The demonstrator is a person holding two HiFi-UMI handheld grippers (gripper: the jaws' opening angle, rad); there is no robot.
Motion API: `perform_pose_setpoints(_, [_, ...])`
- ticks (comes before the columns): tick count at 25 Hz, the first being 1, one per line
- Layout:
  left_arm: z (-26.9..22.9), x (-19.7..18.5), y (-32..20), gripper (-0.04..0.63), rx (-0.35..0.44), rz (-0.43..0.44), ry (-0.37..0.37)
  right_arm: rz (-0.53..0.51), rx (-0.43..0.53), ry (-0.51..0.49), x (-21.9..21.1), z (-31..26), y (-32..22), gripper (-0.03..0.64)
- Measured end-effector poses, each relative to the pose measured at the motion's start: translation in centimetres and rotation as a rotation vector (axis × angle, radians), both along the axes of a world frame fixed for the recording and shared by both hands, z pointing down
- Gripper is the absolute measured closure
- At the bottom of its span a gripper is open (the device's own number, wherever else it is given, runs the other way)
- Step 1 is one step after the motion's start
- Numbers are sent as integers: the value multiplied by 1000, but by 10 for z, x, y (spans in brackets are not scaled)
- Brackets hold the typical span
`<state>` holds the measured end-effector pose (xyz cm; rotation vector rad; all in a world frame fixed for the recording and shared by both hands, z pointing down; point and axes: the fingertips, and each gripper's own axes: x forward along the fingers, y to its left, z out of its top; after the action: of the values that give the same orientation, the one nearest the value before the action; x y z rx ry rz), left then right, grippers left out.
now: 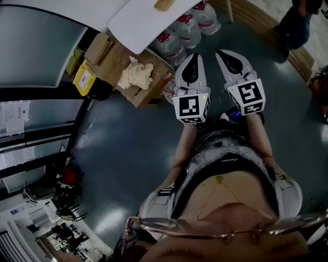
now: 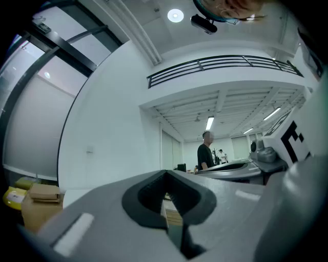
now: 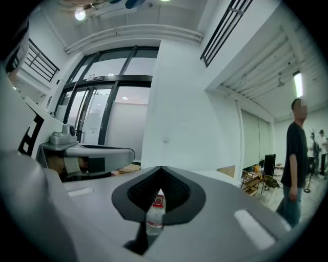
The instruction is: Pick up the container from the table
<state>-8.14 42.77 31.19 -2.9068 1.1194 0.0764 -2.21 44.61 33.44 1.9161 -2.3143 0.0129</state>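
Left tool [image 1: 193, 62] and right tool [image 1: 228, 59] sit mid-frame, jaws pressed together, empty. Only the head view shows the tan container [image 1: 164, 4] on the white worktop [image 1: 136, 20], top edge.

Head view dim and bluish — gripper views brighter, ceiling lamp [image 2: 175, 15] glaring, fisheye-warped edges dark.

Left gripper [image 1: 193, 56] beside right gripper [image 1: 224, 53]; cardboard boxes [image 1: 110, 56] on the floor [image 1: 133, 148] to their left, water bottles [image 1: 185, 29] ahead, partly under a table [image 1: 138, 20]
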Motion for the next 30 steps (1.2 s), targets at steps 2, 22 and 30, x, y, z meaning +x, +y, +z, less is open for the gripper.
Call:
perform_pose_setpoints(2, [-1, 5, 1, 595, -8, 0, 8, 0, 1, 1, 7, 1, 0, 594])
perform_pose_setpoints(22, [15, 21, -22, 595, -68, -37, 27, -10, 24, -66, 35, 8, -18, 591])
perform_pose_setpoints(30, [20, 25, -85, 595, -59, -11, 31, 37, 21, -34, 36, 9, -74, 591])
